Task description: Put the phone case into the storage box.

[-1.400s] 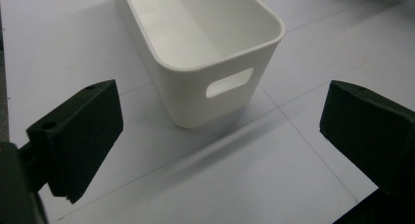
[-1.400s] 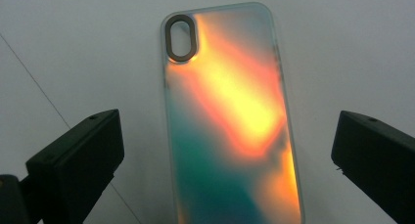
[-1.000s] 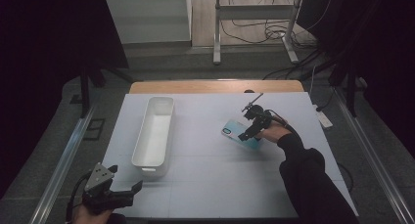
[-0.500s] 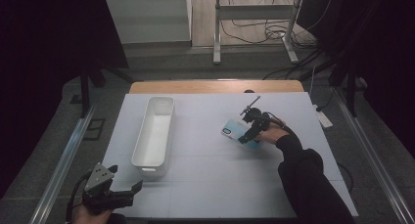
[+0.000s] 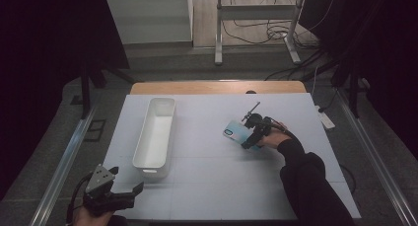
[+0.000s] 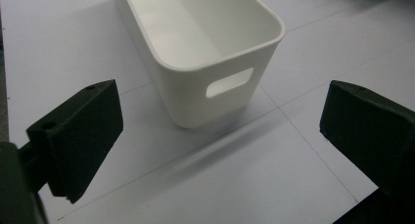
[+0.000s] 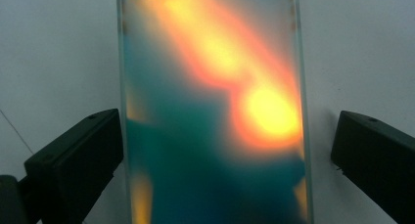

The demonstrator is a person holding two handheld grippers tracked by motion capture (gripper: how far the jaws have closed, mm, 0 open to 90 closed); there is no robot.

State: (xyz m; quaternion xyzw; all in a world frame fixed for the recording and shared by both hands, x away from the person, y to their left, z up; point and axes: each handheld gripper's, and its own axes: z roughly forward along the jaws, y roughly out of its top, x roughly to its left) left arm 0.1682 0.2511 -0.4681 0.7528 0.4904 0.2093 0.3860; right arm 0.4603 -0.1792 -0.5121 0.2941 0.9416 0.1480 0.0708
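phone (image 7: 210, 121) in a teal and orange case lies flat on the white table (image 5: 207, 186), between the spread right tongs (image 7: 220, 150). closing off-centre could skid it away. left tongs (image 6: 220, 136), spread, face the white bin (image 6: 205, 43).

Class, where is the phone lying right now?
In the high view the phone lies flat on the table's right half, between the open jaws of the right gripper, well right of the white bin.
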